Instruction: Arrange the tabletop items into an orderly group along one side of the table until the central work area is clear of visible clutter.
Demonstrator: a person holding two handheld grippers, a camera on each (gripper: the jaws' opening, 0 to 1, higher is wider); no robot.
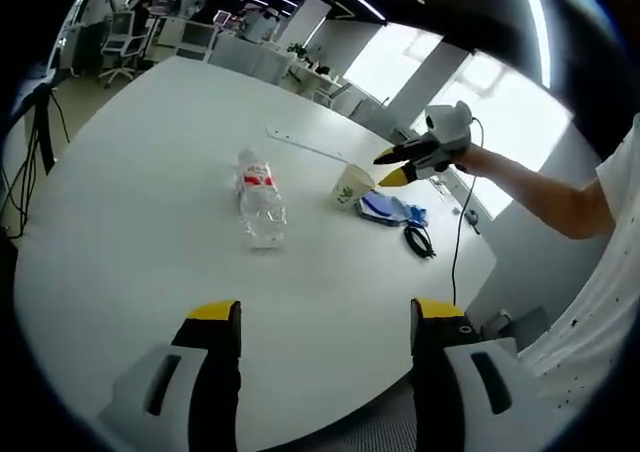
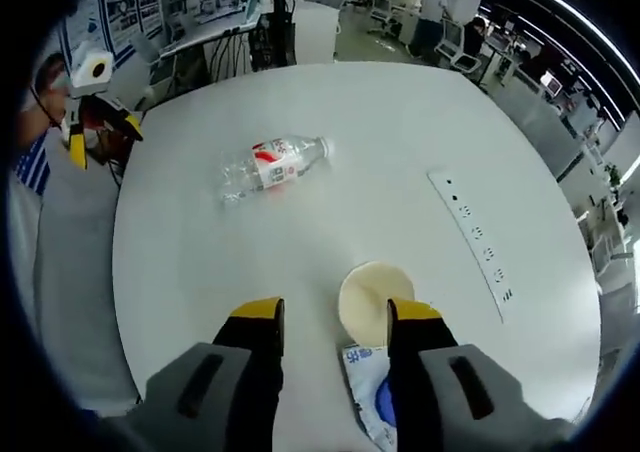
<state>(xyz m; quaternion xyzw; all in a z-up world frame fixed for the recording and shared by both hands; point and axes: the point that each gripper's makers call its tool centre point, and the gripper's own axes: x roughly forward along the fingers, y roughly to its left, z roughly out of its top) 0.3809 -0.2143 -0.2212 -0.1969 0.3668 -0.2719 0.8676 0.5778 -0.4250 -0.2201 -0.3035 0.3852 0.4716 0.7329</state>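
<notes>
A clear plastic bottle (image 1: 260, 200) (image 2: 275, 167) with a red label lies on its side mid-table. A paper cup (image 1: 350, 185) (image 2: 368, 297) stands upright beside a blue-and-white packet (image 1: 390, 210) (image 2: 372, 392). My right gripper (image 2: 333, 314) (image 1: 390, 169) is open just over the cup. The cup's rim sits between the jaws, close to the right one, and I cannot tell if it touches. My left gripper (image 1: 325, 314) (image 2: 103, 137) is open at the table's near edge, well short of the bottle, holding nothing.
A long white power strip (image 1: 305, 144) (image 2: 478, 237) lies flat beyond the cup. A black cable (image 1: 420, 240) coils next to the packet. The round white table (image 1: 130, 202) is bare around the bottle. Office desks and chairs stand behind.
</notes>
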